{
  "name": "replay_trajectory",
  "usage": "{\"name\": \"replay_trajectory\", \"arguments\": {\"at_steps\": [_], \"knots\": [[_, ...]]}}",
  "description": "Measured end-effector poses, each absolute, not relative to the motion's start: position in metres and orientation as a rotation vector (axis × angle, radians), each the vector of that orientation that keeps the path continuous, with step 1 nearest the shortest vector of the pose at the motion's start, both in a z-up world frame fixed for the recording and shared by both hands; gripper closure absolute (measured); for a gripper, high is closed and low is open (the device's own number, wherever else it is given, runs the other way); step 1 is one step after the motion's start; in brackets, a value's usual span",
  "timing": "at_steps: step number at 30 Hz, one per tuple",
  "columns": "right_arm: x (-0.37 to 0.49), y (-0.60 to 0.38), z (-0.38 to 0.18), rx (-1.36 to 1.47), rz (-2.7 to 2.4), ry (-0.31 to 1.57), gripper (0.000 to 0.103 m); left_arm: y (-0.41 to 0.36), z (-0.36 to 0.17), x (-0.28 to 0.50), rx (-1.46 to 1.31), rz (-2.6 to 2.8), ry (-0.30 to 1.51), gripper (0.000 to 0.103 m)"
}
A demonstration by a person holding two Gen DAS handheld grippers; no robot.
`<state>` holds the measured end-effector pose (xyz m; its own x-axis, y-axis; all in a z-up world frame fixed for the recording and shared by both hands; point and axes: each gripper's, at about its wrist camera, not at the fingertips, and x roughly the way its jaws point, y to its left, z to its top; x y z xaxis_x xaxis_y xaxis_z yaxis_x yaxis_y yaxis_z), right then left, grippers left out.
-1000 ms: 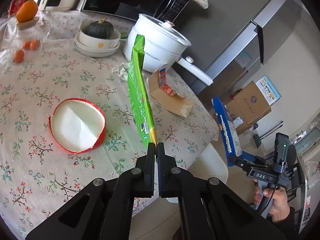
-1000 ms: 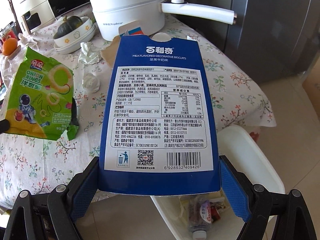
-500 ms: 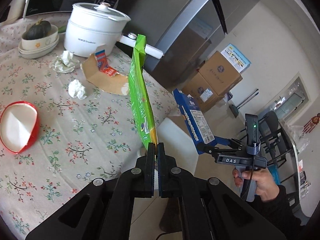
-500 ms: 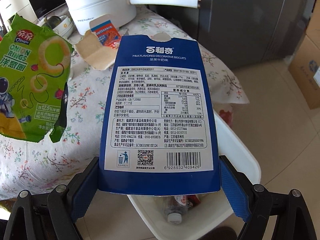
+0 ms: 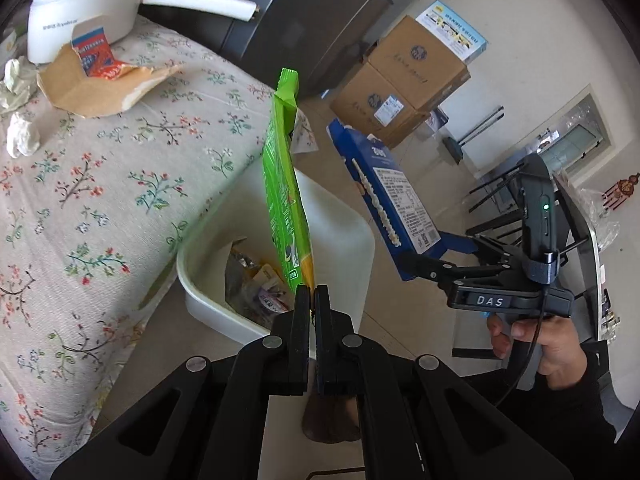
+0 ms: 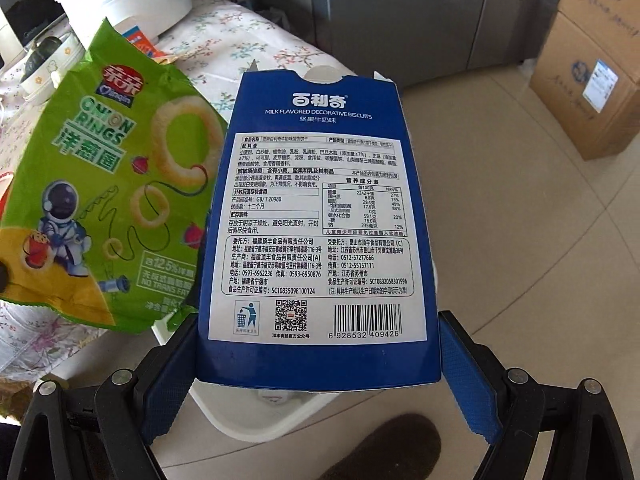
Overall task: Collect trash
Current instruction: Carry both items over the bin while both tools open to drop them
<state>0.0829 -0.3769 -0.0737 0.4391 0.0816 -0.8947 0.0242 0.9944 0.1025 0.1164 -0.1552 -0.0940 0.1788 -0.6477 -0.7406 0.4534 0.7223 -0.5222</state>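
My left gripper is shut on the bottom edge of a green onion-ring snack bag and holds it upright over the white trash bin, which stands on the floor beside the table and holds wrappers. My right gripper is shut on a blue biscuit box, also above the bin. The box and the right gripper show in the left wrist view to the right of the bag. The bag hangs left of the box in the right wrist view.
The table with a floral cloth lies left of the bin. On it are a torn brown carton, crumpled tissues and a white pot. Cardboard boxes are stacked by a dark fridge. A foot is below.
Both grippers have swung away from the table to the bin on the floor, each carrying its piece of trash. The bag and the box now hang over the bin.
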Motion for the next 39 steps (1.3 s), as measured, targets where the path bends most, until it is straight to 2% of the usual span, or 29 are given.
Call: {"name": "replay_trajectory", "arguments": {"at_steps": [8,13,14,15,17,18,27,39], "knots": [[0.079,-0.386,-0.085,0.099,0.022,1.153,0.011,-0.169,-0.126,0.131,-0.15,-0.723,1.198,0.101],[0.077,-0.386,-0.086,0.102,0.029,1.16,0.011,-0.164,-0.126,0.133,-0.1,-0.661,1.204,0.091],[0.077,-0.386,-0.087,0.102,0.031,1.161,0.011,-0.162,-0.124,0.132,-0.078,-0.645,1.196,0.079],[0.077,-0.386,-0.087,0.103,0.033,1.164,0.011,-0.158,-0.12,0.13,-0.06,-0.623,1.186,0.058],[0.079,-0.384,-0.088,0.101,0.04,1.173,0.011,-0.15,-0.114,0.128,-0.029,-0.571,1.159,0.035],[0.079,-0.383,-0.089,0.098,0.043,1.177,0.011,-0.144,-0.11,0.128,-0.02,-0.555,1.151,0.032],[0.085,-0.365,-0.099,0.063,0.067,1.224,0.011,-0.091,-0.094,0.121,0.042,-0.436,1.118,0.015],[0.102,-0.34,-0.102,0.102,0.084,1.232,0.009,-0.025,-0.078,0.107,-0.02,-0.364,1.078,0.005]]}}
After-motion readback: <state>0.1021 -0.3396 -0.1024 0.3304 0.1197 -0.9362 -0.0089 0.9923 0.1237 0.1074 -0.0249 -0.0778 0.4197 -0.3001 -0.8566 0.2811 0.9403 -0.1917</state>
